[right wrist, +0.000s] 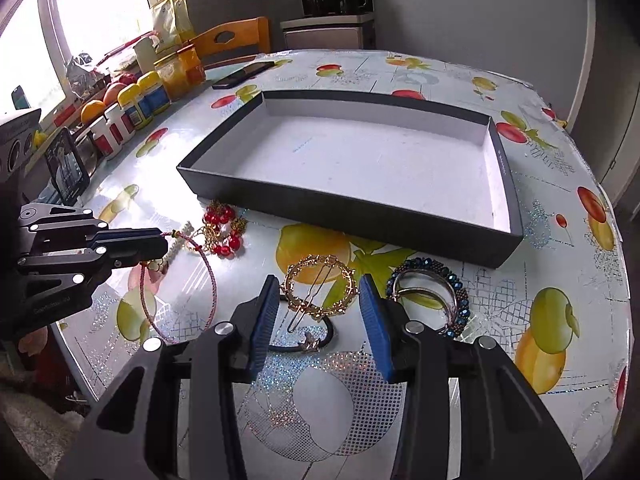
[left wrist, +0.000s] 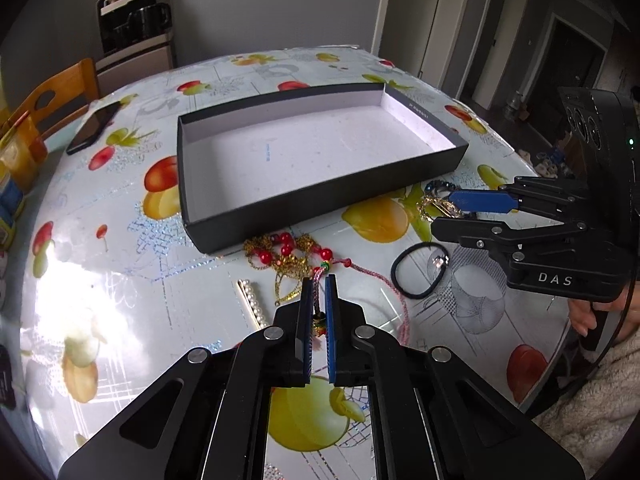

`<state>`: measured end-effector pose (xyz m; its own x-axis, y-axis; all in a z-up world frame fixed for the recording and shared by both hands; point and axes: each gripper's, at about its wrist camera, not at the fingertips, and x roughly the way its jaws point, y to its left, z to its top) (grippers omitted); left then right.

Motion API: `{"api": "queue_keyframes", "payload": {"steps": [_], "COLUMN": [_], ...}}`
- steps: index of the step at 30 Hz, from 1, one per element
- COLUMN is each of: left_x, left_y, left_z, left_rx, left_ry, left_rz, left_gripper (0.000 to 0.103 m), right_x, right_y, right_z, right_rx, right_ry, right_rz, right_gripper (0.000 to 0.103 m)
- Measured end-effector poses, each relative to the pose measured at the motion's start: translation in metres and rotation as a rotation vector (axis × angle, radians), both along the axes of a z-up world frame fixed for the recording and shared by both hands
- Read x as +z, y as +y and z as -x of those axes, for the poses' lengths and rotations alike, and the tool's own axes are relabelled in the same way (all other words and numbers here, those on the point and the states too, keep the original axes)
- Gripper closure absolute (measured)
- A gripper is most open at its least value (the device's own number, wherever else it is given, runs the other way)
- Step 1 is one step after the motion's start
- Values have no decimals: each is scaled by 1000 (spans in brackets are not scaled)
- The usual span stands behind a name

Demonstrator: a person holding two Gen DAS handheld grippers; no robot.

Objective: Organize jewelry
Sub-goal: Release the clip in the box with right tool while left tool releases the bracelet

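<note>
A shallow black box [left wrist: 320, 196] with a white inside [right wrist: 380, 160] lies empty on the table. My left gripper [left wrist: 319, 282] is shut on a pink braided cord bracelet [left wrist: 384, 284], also seen in the right wrist view [right wrist: 210, 276]. My right gripper [right wrist: 316, 292] is open, its fingers either side of a gold ring hair clip [right wrist: 320, 288]. A red-bead gold chain [left wrist: 286, 254], a pearl clip [left wrist: 252, 302], a black hair tie [left wrist: 418, 274] and a blue beaded bangle [right wrist: 436, 292] lie in front of the box.
The table has a fruit-print cloth [left wrist: 120, 280]. A phone [left wrist: 94, 126] lies at its far left. Jars and bottles [right wrist: 140, 100] line the window side. A wooden chair [right wrist: 232, 40] stands behind the table.
</note>
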<state>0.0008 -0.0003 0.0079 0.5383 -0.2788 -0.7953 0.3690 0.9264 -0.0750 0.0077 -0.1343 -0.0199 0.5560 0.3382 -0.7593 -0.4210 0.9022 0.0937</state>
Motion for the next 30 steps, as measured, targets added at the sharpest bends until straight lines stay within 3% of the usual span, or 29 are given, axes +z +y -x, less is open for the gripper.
{"api": "queue_keyframes", "payload": {"steps": [9, 17, 22, 30], "left_x": [46, 76, 57, -2], "left_y": [0, -6, -4, 13], "left_z": [-28, -73, -122, -161], "left_rx": [-10, -21, 23, 134], "left_ry": [-116, -174, -114, 7], "left_rz": [2, 45, 51, -28], "left_gripper": [97, 97, 97, 97], "right_x": [40, 42, 25, -8], "right_y": [-24, -42, -46, -45], "right_z": [-23, -68, -102, -130], "right_rx": [-86, -187, -231, -244], "right_ry": [-124, -178, -164, -27], "right_rz": [-21, -8, 16, -5], "right_gripper": [62, 62, 62, 62]}}
